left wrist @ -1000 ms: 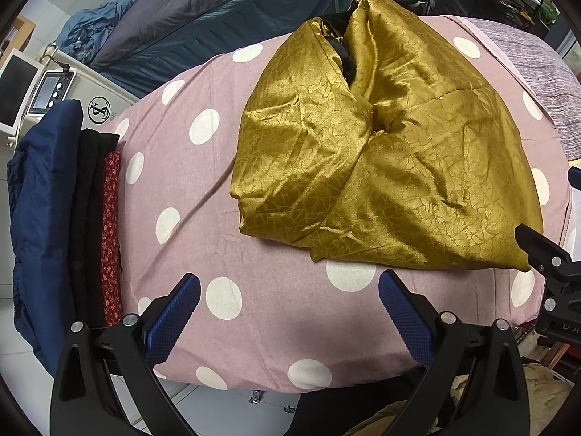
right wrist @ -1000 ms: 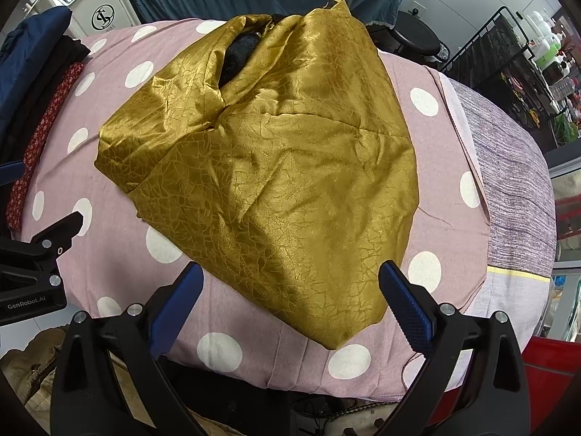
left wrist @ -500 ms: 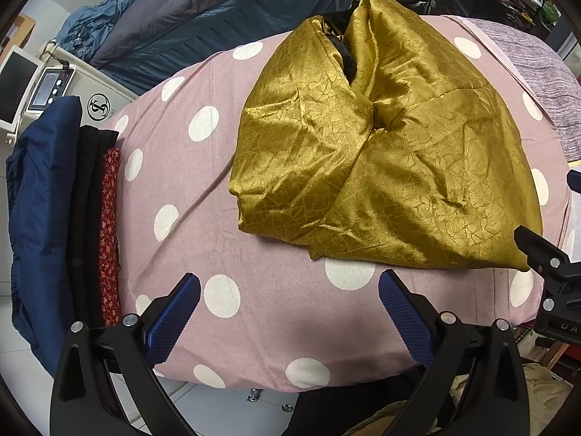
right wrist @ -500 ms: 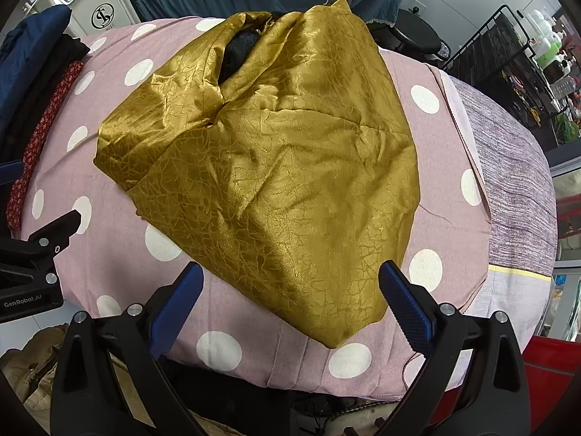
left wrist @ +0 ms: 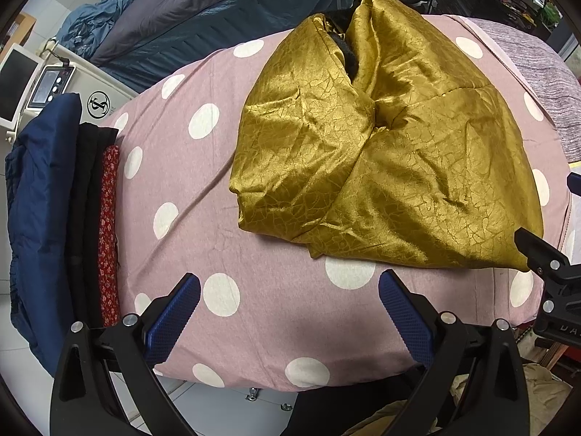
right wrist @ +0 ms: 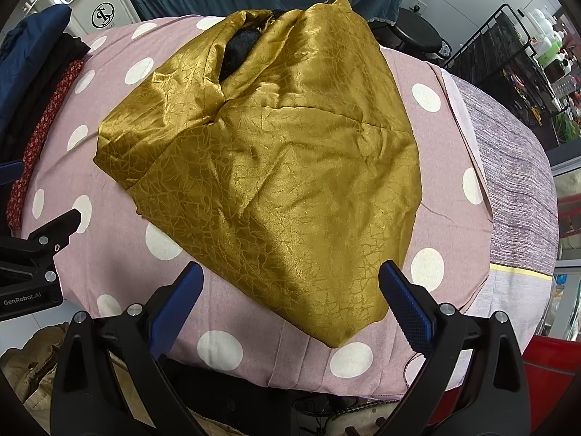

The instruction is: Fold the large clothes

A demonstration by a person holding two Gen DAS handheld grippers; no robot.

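I see a gold satin garment [left wrist: 392, 167] lying folded on the pink polka-dot table [left wrist: 254, 327]. My left gripper [left wrist: 288, 312] and right gripper [right wrist: 290, 305] hover spread wide, empty, above the near edge. Folded clothes [left wrist: 72, 218] line the left edge.

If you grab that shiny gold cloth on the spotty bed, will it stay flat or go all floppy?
Probably floppy: the shiny gold crinkle-patterned garment already lies in soft folds and creases, so lifting one corner would likely let the rest sag. Its glossy sheen suggests that it could slip on the pink polka-dot sheet. Both the left tool and the right tool are open, holding nothing.
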